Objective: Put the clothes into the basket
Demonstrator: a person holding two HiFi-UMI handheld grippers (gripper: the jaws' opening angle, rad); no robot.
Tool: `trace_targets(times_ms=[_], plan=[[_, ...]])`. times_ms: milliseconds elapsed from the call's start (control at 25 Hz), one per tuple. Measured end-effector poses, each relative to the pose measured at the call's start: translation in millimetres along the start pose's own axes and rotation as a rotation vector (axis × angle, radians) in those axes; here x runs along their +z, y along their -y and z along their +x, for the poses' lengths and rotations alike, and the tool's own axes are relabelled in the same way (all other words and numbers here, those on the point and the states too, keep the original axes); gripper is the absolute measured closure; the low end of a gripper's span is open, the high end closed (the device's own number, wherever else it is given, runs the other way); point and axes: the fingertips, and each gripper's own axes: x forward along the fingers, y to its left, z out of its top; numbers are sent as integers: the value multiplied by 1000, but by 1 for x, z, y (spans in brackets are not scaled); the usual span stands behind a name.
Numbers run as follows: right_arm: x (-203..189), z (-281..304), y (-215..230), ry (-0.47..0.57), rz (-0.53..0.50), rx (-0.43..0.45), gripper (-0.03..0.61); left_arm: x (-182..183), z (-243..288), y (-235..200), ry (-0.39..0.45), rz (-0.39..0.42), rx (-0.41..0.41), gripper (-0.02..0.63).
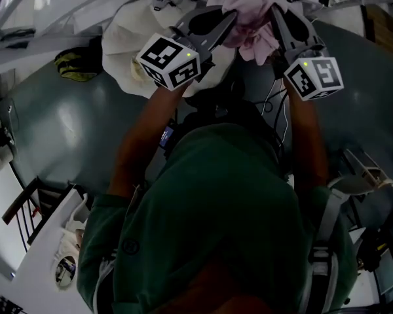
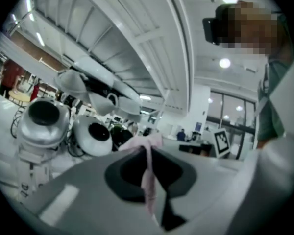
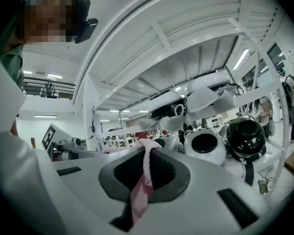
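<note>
**Pink garment**: one piece. It sits at 12 o'clock in the head view, held up between two grippers in front of the person's chest.
- Edges: one bunched end runs into the left gripper and the other into the right gripper. Loose folds sag between them toward 6 o'clock.
- Left gripper view: the jaws are pressed together, pinching a thin strip of the pink garment.
- Right gripper view: the jaws are likewise clamped on a fold of it.

**Marker cubes**: two, one per gripper.

**Cream cloth**: one, at 9 o'clock of the garment. It spreads beneath the left gripper, and its lower edge lies over the grey floor.

**Yellow-green bundle**: one, further out at 9 o'clock, just beside the cream cloth's left edge.

**Open room**: bare floor lies at 8 o'clock and at 4 o'clock of the person. A white unit bounds the floor at 7 o'clock.
</note>
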Motion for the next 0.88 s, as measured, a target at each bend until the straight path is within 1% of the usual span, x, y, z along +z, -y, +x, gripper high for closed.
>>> trace_targets(times_ms=[200,440,560,680,800,880], plan=[[-4,-38,62,-12,29,-74,565,-19,66,24,-45,-15,-51,592],[-15,-79,128,-33,71,-153,565,-50,133,46,-118,-42,-106,592],[-22,-93,157,-49,88,-172,565,-67,162,53,-157,-44,-117,591],[-36,-98,181,-83,110,-186,565,-89,186,49,-206,-58,-110,591],[-60,-99,202,-137,148,-194,565,-117,205,40,-277,-90,-99,584],[-91,-97,215,-220,209,-198,564,-150,214,29,-375,-122,-90,576]])
